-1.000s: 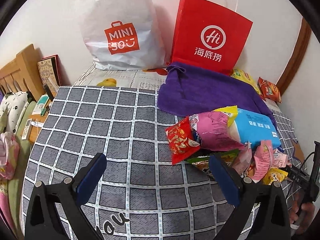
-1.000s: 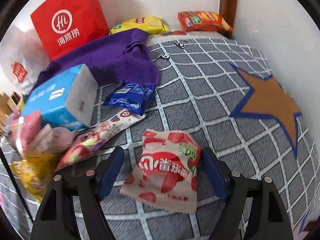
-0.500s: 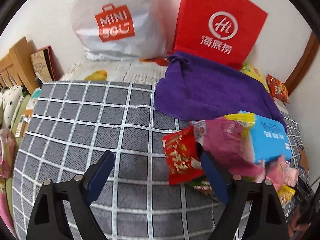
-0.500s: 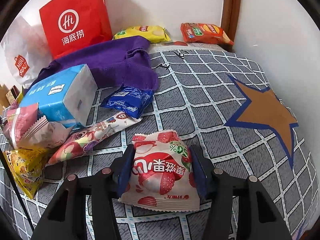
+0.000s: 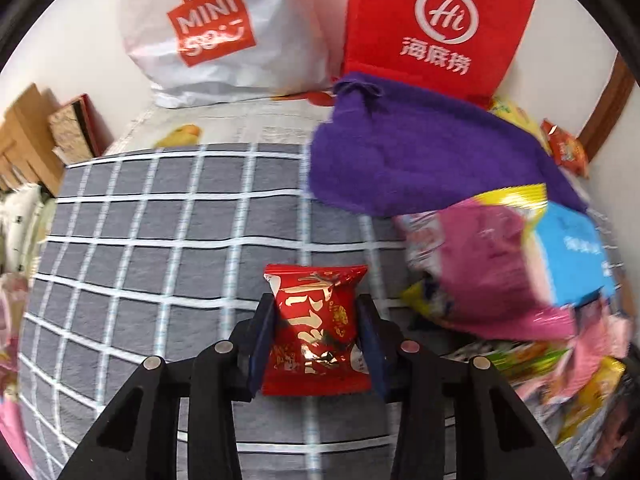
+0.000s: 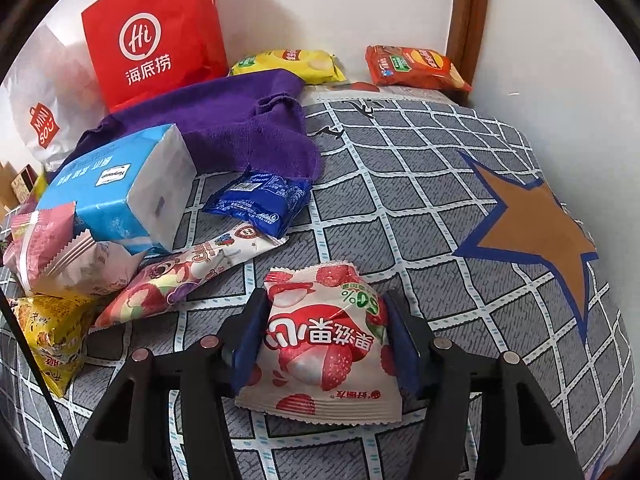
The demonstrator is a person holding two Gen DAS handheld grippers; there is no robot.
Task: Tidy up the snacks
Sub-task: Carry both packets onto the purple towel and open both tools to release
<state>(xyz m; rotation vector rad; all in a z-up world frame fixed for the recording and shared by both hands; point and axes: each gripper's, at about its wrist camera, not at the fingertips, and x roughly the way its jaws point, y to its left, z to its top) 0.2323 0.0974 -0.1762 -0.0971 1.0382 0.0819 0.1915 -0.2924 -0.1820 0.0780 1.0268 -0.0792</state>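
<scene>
My left gripper [image 5: 316, 320] is shut on a red foil snack packet [image 5: 316, 328] and holds it over the grey checked bedcover [image 5: 160, 240], left of the snack pile [image 5: 500, 280]. My right gripper [image 6: 326, 320] is shut on a white strawberry snack packet [image 6: 324, 340] that lies low over the bedcover [image 6: 420, 200]. Beside it lie a pink cartoon packet [image 6: 180, 280], a blue packet [image 6: 260, 200], a blue tissue pack [image 6: 120, 188], a pink packet [image 6: 52, 252] and a yellow packet [image 6: 52, 332].
A red paper bag [image 5: 436, 28] and a white Miniso bag [image 5: 216, 32] stand against the wall. A purple towel [image 5: 420, 160] lies before them. Yellow [image 6: 288, 64] and orange [image 6: 412, 66] chip bags lie at the far edge. A brown star patch [image 6: 532, 228] marks the right.
My left gripper closed on the red packet and drew it left, away from the pile. My right gripper closed further on the strawberry packet.
</scene>
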